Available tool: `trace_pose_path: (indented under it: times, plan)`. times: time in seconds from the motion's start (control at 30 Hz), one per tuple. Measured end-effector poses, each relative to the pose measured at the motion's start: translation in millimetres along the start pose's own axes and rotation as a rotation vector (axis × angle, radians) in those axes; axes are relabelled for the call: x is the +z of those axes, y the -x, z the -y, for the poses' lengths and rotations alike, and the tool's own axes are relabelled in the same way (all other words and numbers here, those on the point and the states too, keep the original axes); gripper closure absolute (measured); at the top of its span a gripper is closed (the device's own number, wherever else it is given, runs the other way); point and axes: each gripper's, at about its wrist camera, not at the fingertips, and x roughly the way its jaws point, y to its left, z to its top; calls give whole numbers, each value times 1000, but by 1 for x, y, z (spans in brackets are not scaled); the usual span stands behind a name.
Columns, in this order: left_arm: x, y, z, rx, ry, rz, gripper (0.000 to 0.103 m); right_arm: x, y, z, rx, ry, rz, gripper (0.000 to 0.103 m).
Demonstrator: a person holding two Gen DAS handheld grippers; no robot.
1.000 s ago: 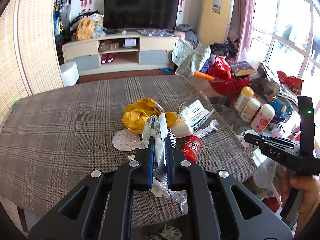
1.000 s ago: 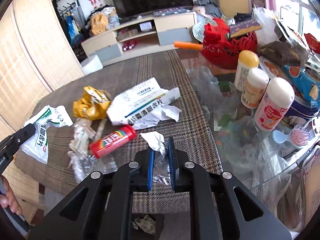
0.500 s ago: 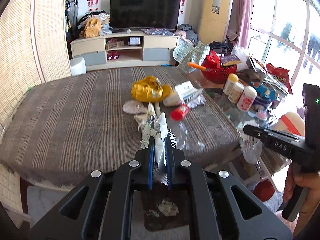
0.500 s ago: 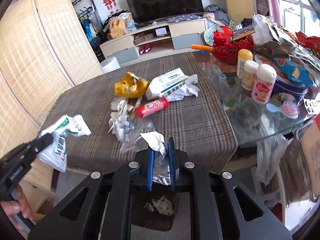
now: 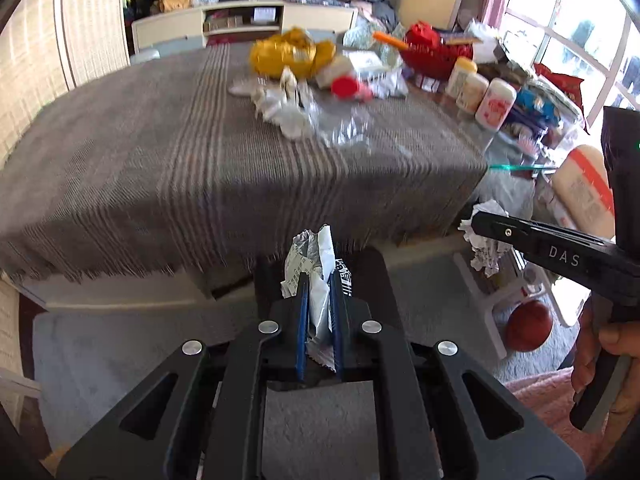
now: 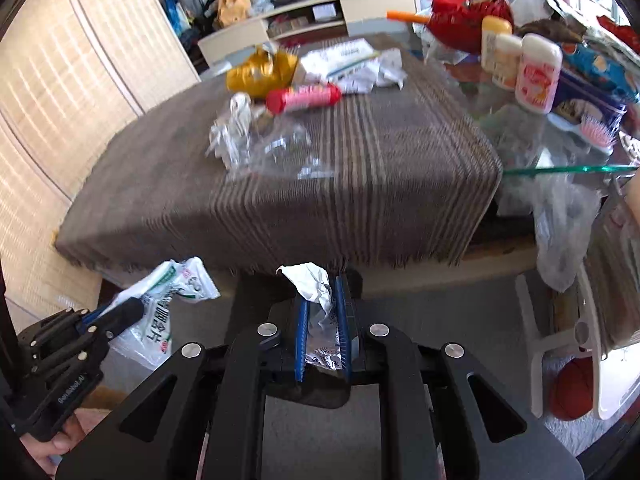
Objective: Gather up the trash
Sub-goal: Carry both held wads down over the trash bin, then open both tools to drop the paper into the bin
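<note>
My left gripper [image 5: 319, 280] is shut on a white and silver plastic wrapper [image 5: 314, 258], held below the table's front edge. It also shows in the right wrist view [image 6: 120, 312] with the wrapper [image 6: 168, 292]. My right gripper [image 6: 322, 284] is shut on a crumpled white paper scrap [image 6: 310, 278]; it shows in the left wrist view [image 5: 480, 224] with the scrap [image 5: 486, 250]. A dark bin [image 5: 372, 280] stands on the floor behind both grippers. On the table lie a yellow wrapper [image 5: 292, 54], a red tube [image 6: 304, 96], a white box [image 6: 344, 60] and clear plastic [image 6: 276, 148].
The table carries a brown striped cloth [image 5: 180, 152]; a glass top [image 6: 560, 152] at the right holds white bottles [image 6: 536, 72] and a red basket [image 5: 436, 52]. A white stool [image 6: 560, 340] and a red ball [image 5: 528, 324] are on the floor at the right.
Both grippers have dropped from above the table to below its front edge, over the floor and the dark bin, each holding its trash.
</note>
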Motion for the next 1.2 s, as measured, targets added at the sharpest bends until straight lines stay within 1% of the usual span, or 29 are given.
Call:
trace_pose_path:
  times: [0.17, 0.47, 0.63, 0.87, 0.9, 0.97, 1.03, 1.1, 1.13, 1.17, 1.2]
  plan:
    - [-15, -39, -1, -14, 14, -67, 94, -3, -30, -2, 35, -7, -51, 88]
    - [-28, -95, -2, -43, 9, -170, 94, -10, -75, -5, 36, -5, -109, 88]
    - [-32, -110, -1, -55, 13, -198, 94, -13, -93, -13, 33, 16, -142, 86]
    - [-31, -109, -6, -54, 25, -201, 89, -13, -104, -20, 39, 19, -174, 85]
    - [-31, -109, -7, -54, 27, -200, 88, -13, -105, -21, 39, 19, -173, 83]
    - [-32, -106, -9, -51, 27, -198, 84, -13, -104, -21, 39, 14, -171, 69]
    - [-32, -104, -10, -46, 30, -195, 73, -13, -103, -20, 40, 9, -166, 62]
    - [-32, -102, -12, -41, 34, -191, 68, -12, -99, -19, 35, 9, -162, 62]
    - [-33, -99, -14, -36, 37, -187, 65, -12, -97, -18, 30, 9, -158, 58]
    - [-33, -97, -16, -33, 41, -183, 59, -11, -94, -15, 24, 6, -153, 52]
    - [-33, -94, -18, -29, 45, -178, 52, -11, -92, -13, 18, 2, -148, 47]
